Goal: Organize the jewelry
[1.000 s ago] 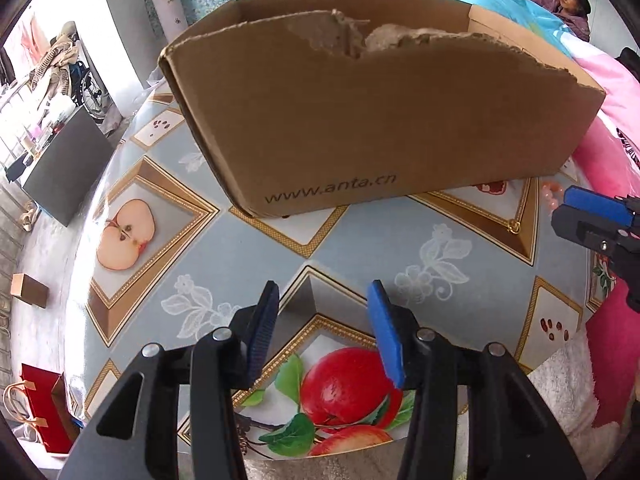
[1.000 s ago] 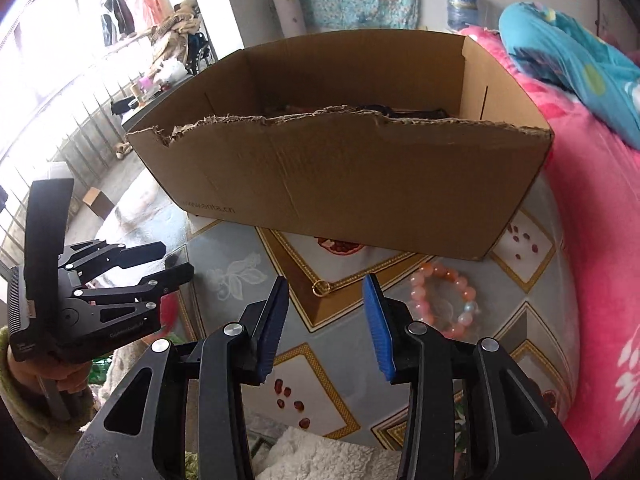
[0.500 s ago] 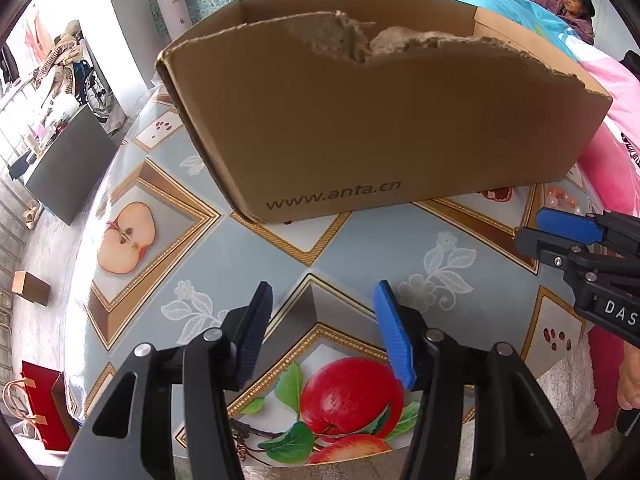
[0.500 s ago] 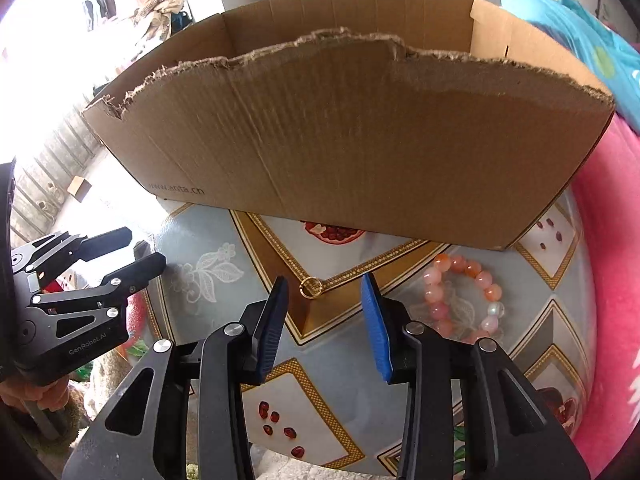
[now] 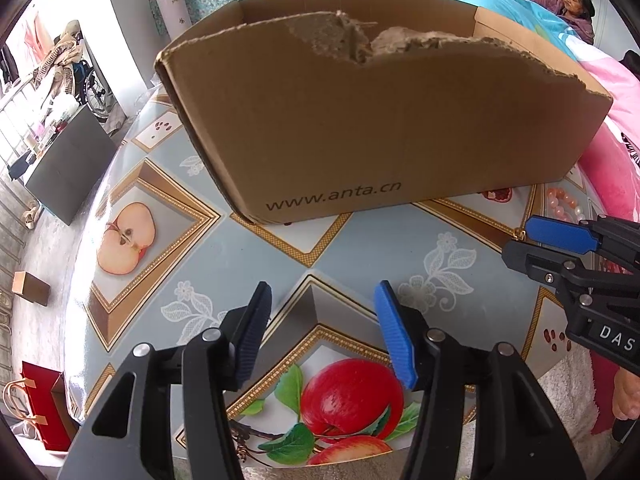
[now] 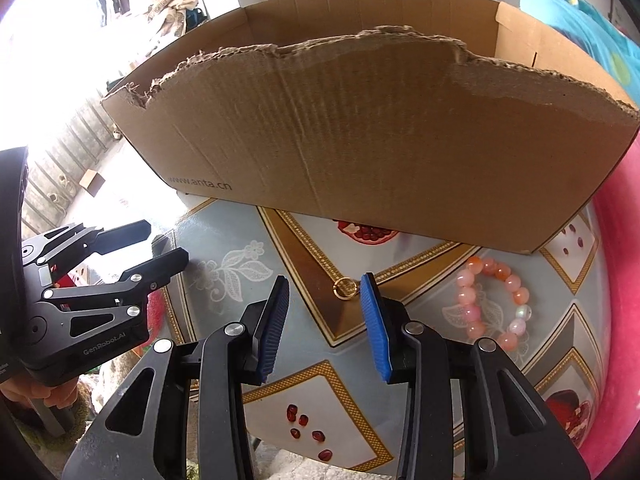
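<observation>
A small gold ring (image 6: 345, 289) lies on the patterned table, just ahead of my right gripper (image 6: 325, 289), close to its right fingertip. A pink and orange bead bracelet (image 6: 493, 301) lies to the right of it; it also shows in the left wrist view (image 5: 563, 205). A torn cardboard box (image 6: 380, 148) stands behind both and fills the left wrist view (image 5: 380, 128). My right gripper is open and empty; it shows from the side in the left wrist view (image 5: 520, 245). My left gripper (image 5: 322, 298) is open and empty over the table's front part.
The round table (image 5: 208, 256) has a fruit-print cover. Pink bedding (image 6: 624, 280) lies along its right side. A grey cabinet (image 5: 68, 164) and a red bag (image 5: 36, 404) stand on the floor at left. The box's inside is hidden.
My right gripper has moved forward and down towards the ring, which now sits near its right fingertip. In the left wrist view it has come further in from the right. The left gripper shifted slightly.
</observation>
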`<state>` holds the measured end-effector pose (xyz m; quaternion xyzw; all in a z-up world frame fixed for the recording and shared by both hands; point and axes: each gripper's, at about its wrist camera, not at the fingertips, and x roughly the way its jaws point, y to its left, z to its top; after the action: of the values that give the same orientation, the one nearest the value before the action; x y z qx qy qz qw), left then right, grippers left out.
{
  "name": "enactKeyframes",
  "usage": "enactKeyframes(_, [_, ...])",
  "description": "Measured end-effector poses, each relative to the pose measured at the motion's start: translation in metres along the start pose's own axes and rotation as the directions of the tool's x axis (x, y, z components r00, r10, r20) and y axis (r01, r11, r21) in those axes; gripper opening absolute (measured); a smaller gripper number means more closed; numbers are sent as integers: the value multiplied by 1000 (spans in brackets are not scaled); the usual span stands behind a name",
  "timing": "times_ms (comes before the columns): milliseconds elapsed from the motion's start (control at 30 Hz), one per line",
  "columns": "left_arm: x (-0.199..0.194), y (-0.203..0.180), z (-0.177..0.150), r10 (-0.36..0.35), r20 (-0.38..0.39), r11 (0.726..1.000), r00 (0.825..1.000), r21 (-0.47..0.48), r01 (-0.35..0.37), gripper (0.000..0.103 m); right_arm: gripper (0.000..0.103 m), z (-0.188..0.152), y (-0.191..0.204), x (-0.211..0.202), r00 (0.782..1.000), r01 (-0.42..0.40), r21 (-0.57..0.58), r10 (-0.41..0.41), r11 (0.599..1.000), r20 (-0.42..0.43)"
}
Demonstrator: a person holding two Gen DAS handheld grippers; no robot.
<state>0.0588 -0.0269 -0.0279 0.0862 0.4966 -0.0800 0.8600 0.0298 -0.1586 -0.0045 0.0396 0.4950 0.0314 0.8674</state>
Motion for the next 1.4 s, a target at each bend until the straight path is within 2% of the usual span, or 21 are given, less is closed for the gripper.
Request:
enactKeyframes(300, [1,1,0,-2,-3,1000,1000,-7,2,54,36,-6,10,-10,1000,-23,-34,23,999,-15])
enactKeyframes(533, [2,2,1,-3,-2,1000,1000,-12,3,55,36,-12,11,-24,1000,-7,-73,8,997,19])
enactKeyframes(600, [2,3,1,-3,-3,1000,1000,-14,3,55,32,-12,10,-25,1000,-7,-83,9,996,29])
enactKeyframes(667, [3,3,1,-2,-3,1000,1000,-16,2,55,23,-9,9,-25,999,-8,-96,11,995,33])
enactKeyframes(767, [3,3,2,-2,-4,1000,1000,-18,2,55,16,-7,7,-21,1000,2,-103,1,995,28])
enactKeyframes(1000, [3,3,2,-3,-3,1000,1000,-18,3,55,16,-3,1,-11,1000,19,-91,-17,996,25])
enactKeyframes(1200, [3,3,2,-2,-3,1000,1000,-17,2,55,9,0,3,-3,1000,1,-97,1,995,19])
enactKeyframes(1400, [3,3,2,-1,-4,1000,1000,-16,1,55,9,-2,18,8,999,-25,-129,28,991,20])
